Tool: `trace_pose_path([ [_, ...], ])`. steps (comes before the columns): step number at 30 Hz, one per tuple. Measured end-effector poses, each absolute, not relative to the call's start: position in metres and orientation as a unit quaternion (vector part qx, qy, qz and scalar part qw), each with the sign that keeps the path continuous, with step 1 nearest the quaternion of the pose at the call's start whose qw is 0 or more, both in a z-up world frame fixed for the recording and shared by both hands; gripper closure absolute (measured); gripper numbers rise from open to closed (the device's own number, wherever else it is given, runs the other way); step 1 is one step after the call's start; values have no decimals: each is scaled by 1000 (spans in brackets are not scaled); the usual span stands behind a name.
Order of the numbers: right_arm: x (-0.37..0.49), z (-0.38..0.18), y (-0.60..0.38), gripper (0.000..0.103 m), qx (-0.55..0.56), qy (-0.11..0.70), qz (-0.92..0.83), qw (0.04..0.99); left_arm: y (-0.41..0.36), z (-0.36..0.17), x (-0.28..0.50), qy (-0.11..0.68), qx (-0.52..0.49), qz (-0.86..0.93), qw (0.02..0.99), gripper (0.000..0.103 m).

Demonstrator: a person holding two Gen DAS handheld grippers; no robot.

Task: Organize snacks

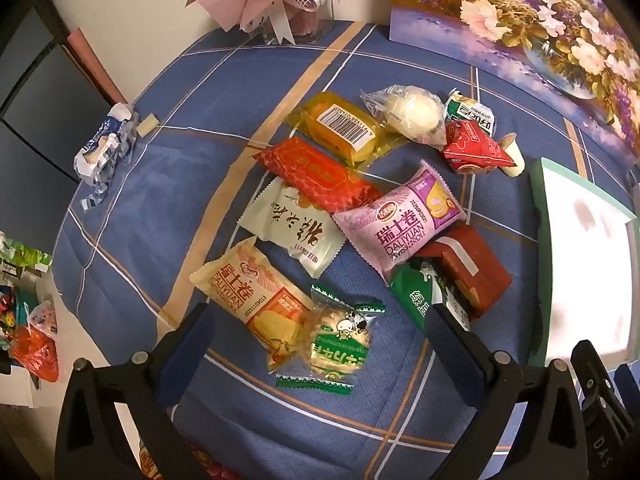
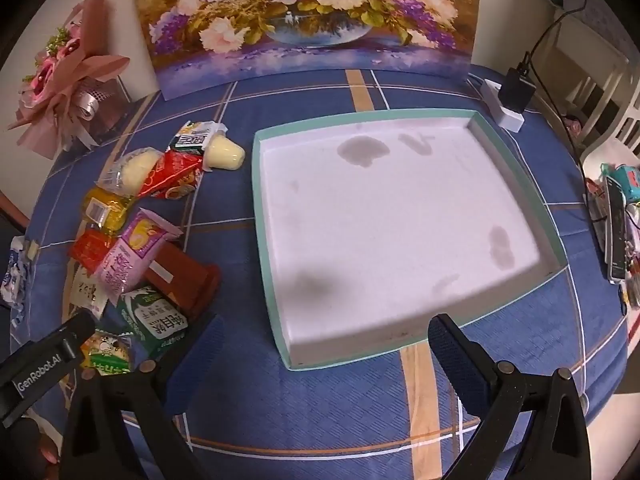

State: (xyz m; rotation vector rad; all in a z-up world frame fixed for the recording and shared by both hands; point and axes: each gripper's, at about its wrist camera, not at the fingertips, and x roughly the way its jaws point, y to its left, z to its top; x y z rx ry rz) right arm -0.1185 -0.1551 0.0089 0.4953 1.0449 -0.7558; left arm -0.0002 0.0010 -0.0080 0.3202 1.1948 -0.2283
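Note:
Several wrapped snacks lie in a heap on the blue plaid tablecloth [image 1: 168,184]. Among them are a pink swiss-roll pack [image 1: 404,220], an orange swiss-roll pack [image 1: 256,300], a red pack [image 1: 316,176], a yellow pack [image 1: 340,128] and a round green-wrapped cake [image 1: 340,344]. My left gripper [image 1: 320,320] hangs open just above the green cake and the orange pack, touching nothing. To the right stands a shallow teal-rimmed tray [image 2: 516,176] with a white, stained floor and nothing in it. My right gripper [image 2: 326,336] is open over the tray's near edge, its fingers holding nothing.
A flower painting [image 2: 308,16] leans at the back of the table beside a pink bouquet [image 2: 68,76]. A white power strip with a black charger [image 2: 508,100] sits behind the tray. A crumpled blue-white wrapper [image 1: 104,148] lies at the far left. Clutter lines the right table edge [image 2: 616,216].

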Motion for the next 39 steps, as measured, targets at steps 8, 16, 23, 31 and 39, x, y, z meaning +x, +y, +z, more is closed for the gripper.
trace_pose_path([
  [8, -120, 8, -155, 0, 231, 476, -344, 776, 2, -8, 1, 561, 148, -107, 807, 0],
  [16, -116, 5, -153, 0, 223, 488, -343, 771, 2, -9, 2, 564, 145, -107, 806, 0],
  [23, -121, 3, -156, 0, 224, 503, -351, 757, 2, -9, 2, 564, 145, -107, 806, 0],
  [31, -120, 5, -156, 0, 227, 489, -347, 768, 2, -10, 1, 565, 144, -106, 806, 0],
  [39, -120, 5, -155, 0, 229, 488, -345, 768, 3, -12, 2, 569, 140, -105, 803, 0],
])
